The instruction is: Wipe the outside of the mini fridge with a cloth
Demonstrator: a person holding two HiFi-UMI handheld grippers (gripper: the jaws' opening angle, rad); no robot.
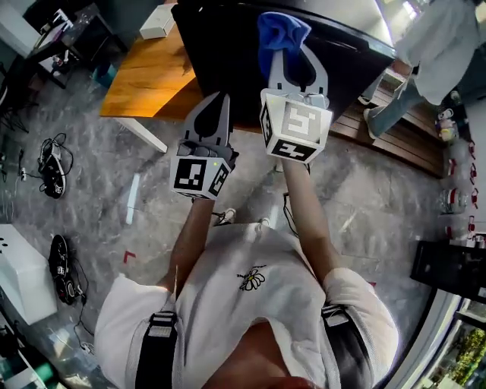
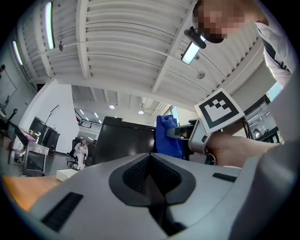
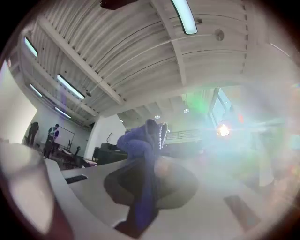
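Note:
The black mini fridge (image 1: 228,53) stands on a wooden table (image 1: 144,76) ahead of me; the left gripper view shows its dark front (image 2: 124,143). My right gripper (image 1: 287,47) is shut on a blue cloth (image 1: 278,32), held up over the fridge. In the right gripper view the cloth (image 3: 140,140) bunches between the closed jaws. The left gripper view catches the same cloth (image 2: 168,136) beside the fridge. My left gripper (image 1: 216,102) is lower and to the left, near the fridge's front edge, jaws shut with nothing in them.
A white box (image 1: 158,23) lies on the table's far part. Shoes (image 1: 55,178) and cables lie on the grey floor at left. A person (image 1: 425,53) stands at the upper right by a wooden platform (image 1: 395,129). Another seated person (image 2: 80,151) shows far off.

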